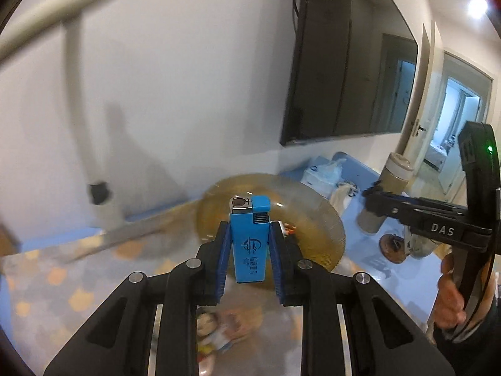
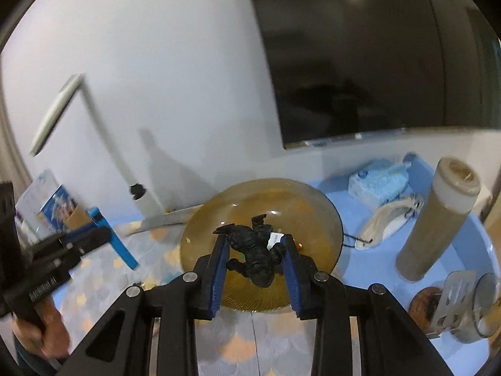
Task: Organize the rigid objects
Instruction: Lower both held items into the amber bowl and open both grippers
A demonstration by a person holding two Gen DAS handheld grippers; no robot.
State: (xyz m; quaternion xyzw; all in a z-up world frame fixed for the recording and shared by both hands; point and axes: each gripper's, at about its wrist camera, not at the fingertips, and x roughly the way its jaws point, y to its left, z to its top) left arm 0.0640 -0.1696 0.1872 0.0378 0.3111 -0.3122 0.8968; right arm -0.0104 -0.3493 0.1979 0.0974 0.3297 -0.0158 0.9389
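Left gripper (image 1: pixel 249 244): blue pads closed on a blue lighter (image 1: pixel 249 241), held upright by its lower body, metal cap end pointing away from the camera. Firm pinch, no visible tilt.

Right gripper (image 2: pixel 255 258): jaws part-way closed around a black figurine (image 2: pixel 255 255), a lumpy toy with limbs sticking out and a small white tag. Left pad touches it; contact on the right pad is probable but the tag hides it.

Both loads hang above an amber glass plate (image 2: pixel 325 219) that sits on a patterned mat, with the blue table (image 2: pixel 469 250) beyond. A few small orange bits already lie in the plate.

Step in hand, as I judge it: carry-and-place, plate as the collecting spot. Next move calls for lowering each piece to the glass before opening; the lighter wants laying flat, else it topples, and glass punishes a drop.

Pose: both grippers pitched forward and down, side by side, the left one visible at the left edge of the right view, the person's hands gripping the handles. Nearby but apart: a tall tan cylinder (image 2: pixel 438 222), a tissue pack (image 2: pixel 379 181).
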